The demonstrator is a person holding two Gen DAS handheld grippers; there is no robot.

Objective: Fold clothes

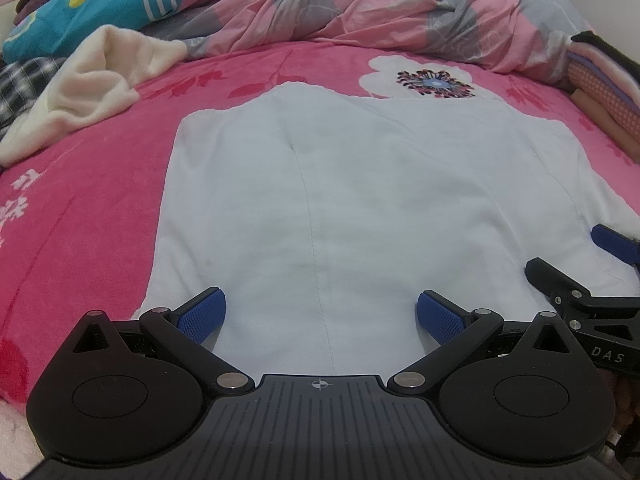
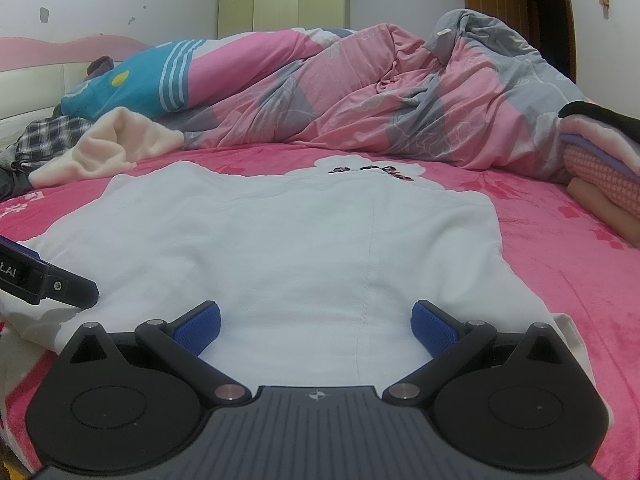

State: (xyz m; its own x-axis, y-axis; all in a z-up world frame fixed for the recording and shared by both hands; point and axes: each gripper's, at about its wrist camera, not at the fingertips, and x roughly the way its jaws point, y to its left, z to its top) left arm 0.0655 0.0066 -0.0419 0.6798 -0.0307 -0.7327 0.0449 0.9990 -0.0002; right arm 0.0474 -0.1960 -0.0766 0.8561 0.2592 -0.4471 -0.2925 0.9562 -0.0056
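Two grippers are hovering side by side over the near edge of a white garment (image 1: 360, 184), each with its blue pads spread wide and nothing between them: the left gripper (image 1: 320, 316) toward the garment's left half, the right gripper (image 2: 316, 322) toward its right half. The garment is lying flat on a pink bedspread (image 1: 100, 184), its sides seemingly turned in, so it could be spread for folding or partly folded. If the pads are closing on a single layer, or catching the plush bedspread beneath, the fold may be dragging askew. A cream fleece (image 1: 80, 88) and a rumpled duvet (image 2: 360, 92) are sitting beyond, with a stack of folded clothes (image 2: 600, 164) at the right. The garment's near hem is hiding under the grippers, and its collar and sleeves are hard to make out.
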